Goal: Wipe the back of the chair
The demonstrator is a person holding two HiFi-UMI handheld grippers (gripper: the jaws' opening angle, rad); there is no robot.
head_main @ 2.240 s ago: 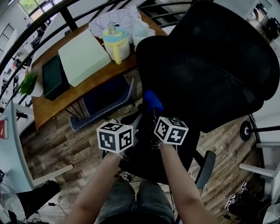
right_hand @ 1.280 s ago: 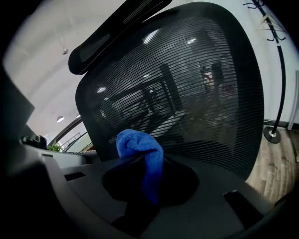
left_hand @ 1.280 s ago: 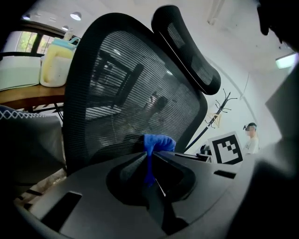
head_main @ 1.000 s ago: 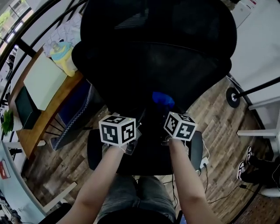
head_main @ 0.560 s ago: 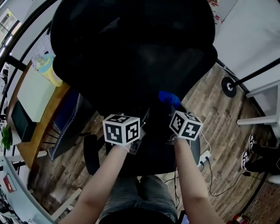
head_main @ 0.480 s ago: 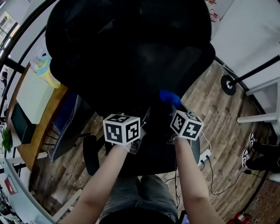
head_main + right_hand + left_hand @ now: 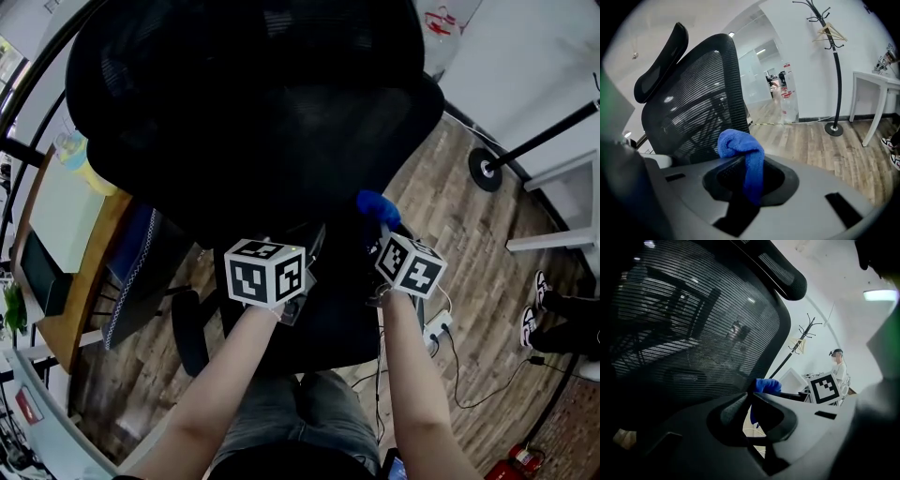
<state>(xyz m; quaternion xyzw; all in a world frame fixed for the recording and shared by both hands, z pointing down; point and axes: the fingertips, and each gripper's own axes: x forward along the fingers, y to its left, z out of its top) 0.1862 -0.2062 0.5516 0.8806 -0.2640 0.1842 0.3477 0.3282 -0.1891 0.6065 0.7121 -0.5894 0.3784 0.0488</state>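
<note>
The black mesh chair back (image 7: 253, 103) fills the top of the head view, with its headrest (image 7: 661, 65) above it in the right gripper view. My right gripper (image 7: 384, 223) is shut on a blue cloth (image 7: 378, 206), which sits at the lower right edge of the back. The cloth (image 7: 738, 143) bunches over the jaws of that gripper (image 7: 747, 161) and hangs down between them. My left gripper (image 7: 314, 239) is low at the middle of the back, close to the mesh (image 7: 693, 324). Its jaws (image 7: 751, 397) stand together with nothing seen between them; the cloth (image 7: 768, 385) shows beyond.
A coat stand (image 7: 834, 70) and a white table (image 7: 876, 89) stand on the wooden floor to the right. A wooden desk (image 7: 66, 244) is at the left. A power strip with cables (image 7: 433, 333) lies on the floor. A person (image 7: 839, 366) stands far off.
The chair back now fills more of the view, and the desk has slid off to the left. My right gripper has carried the cloth to the right along the back's lower edge.
</note>
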